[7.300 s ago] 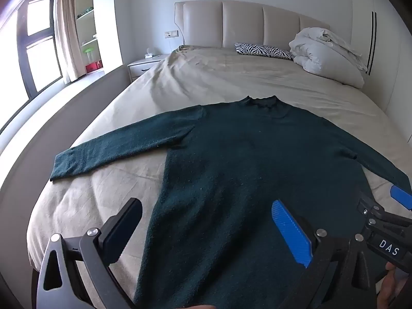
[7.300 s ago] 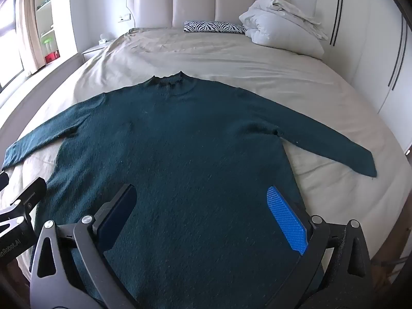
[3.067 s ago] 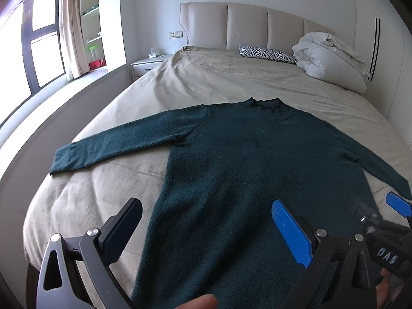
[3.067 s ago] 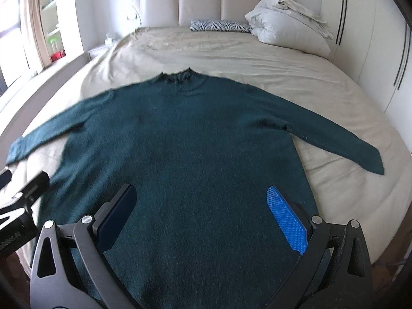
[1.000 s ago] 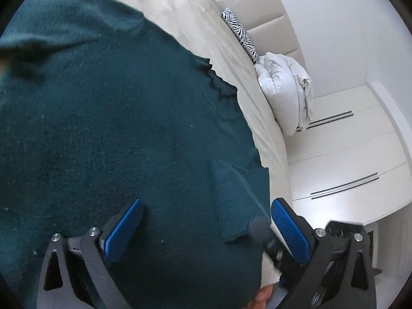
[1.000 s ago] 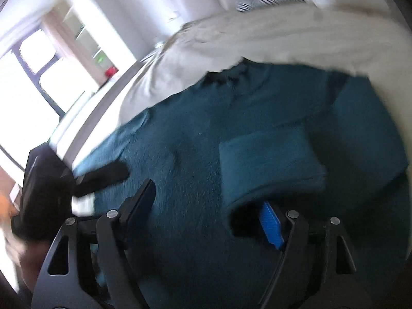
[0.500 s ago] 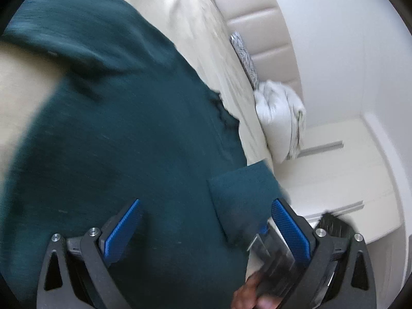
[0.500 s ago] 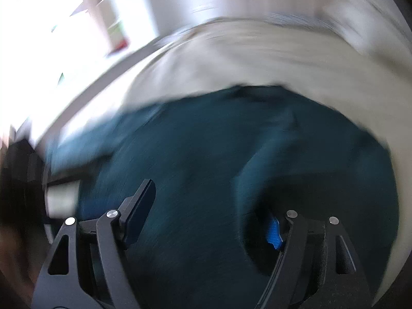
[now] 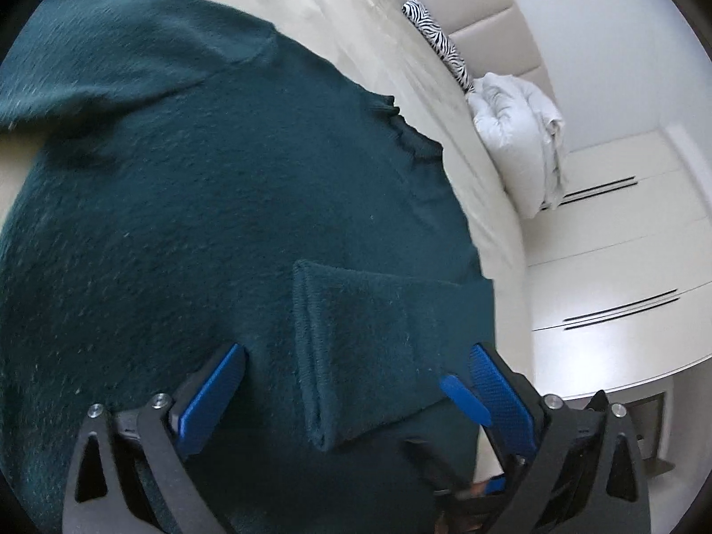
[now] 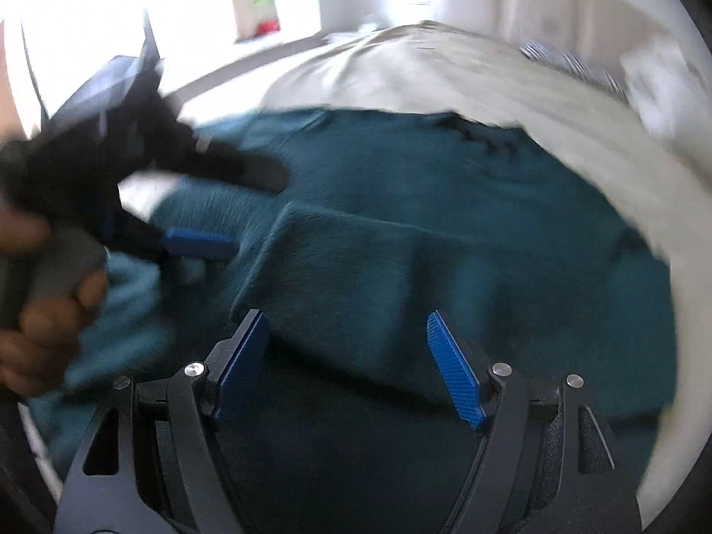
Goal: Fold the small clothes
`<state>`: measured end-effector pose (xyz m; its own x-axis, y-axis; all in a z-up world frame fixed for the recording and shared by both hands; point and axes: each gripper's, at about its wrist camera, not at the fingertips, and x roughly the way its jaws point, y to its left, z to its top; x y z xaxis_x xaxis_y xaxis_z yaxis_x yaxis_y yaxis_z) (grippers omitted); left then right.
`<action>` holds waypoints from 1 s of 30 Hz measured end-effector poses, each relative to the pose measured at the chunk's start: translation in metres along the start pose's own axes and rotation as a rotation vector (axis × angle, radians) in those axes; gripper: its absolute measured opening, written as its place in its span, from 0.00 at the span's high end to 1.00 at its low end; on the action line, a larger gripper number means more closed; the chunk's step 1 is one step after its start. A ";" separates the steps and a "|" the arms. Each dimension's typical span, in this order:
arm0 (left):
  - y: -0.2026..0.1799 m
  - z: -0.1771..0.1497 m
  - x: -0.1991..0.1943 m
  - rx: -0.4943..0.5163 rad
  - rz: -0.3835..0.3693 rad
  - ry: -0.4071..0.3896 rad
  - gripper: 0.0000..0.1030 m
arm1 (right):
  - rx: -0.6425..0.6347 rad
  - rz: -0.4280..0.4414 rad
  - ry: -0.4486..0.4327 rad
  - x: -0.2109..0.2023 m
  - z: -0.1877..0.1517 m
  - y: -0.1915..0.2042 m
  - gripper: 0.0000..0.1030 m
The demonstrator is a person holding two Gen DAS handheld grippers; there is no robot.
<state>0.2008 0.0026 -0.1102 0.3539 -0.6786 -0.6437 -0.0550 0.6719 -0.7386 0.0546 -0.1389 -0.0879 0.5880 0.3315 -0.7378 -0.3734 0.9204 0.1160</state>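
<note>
- Hanging low over the sweater (image 9: 187,204), the left tongs (image 9: 351,396) are spread wide, with nothing between the blue pads (image 9: 209,396).
- The right tongs (image 10: 347,365) are spread wide too and pinch nothing.
- In the right wrist view, the left tongs show at the left side, held in a hand (image 10: 49,311). That part of the view is blurry.
- In the left wrist view, one blue finger of the right tongs pokes in low at the right, next to the folded sleeve.
- The dark green sweater lies flat on the bed (image 9: 356,31), front side down or up I cannot tell.
- One sleeve (image 9: 378,338) is folded in across the body of the sweater. Its cuff end lies on the chest part, just in front of both tongs.
- The other sleeve (image 9: 102,62) lies out to the side, off the body.
- The neck of the sweater (image 9: 409,133) points toward the top of the bed.
- Farther back on the bed are a zebra pillow (image 9: 438,49) and a bunched white quilt (image 9: 520,133), just beside each other.
- Behind them stands the padded headboard (image 9: 485,26).
- White cupboard doors (image 9: 623,267) stand along the wall by the bed.
</note>
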 end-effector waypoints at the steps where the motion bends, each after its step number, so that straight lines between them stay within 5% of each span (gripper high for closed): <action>1: -0.004 0.000 0.004 0.013 0.022 0.008 0.17 | 0.102 0.032 -0.025 -0.009 -0.006 -0.018 0.30; 8: -0.024 -0.006 0.021 0.123 0.178 0.033 0.38 | 0.722 0.244 -0.178 -0.053 -0.073 -0.120 0.27; 13: -0.028 0.002 0.018 0.185 0.221 0.044 0.92 | 0.967 0.298 -0.227 -0.059 -0.104 -0.162 0.28; 18: -0.058 0.018 -0.001 0.288 0.223 -0.007 0.92 | 1.074 0.341 -0.261 -0.063 -0.109 -0.181 0.28; 24: -0.102 0.056 -0.029 0.425 0.176 -0.160 0.92 | 1.255 0.387 -0.278 -0.056 -0.110 -0.201 0.27; 30: -0.096 0.081 -0.021 0.465 0.131 -0.239 0.92 | 1.359 0.380 -0.315 -0.047 -0.102 -0.227 0.27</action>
<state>0.2740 -0.0235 -0.0095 0.5773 -0.5301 -0.6210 0.2874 0.8438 -0.4532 0.0382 -0.3843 -0.1473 0.8078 0.4621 -0.3659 0.3126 0.1902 0.9306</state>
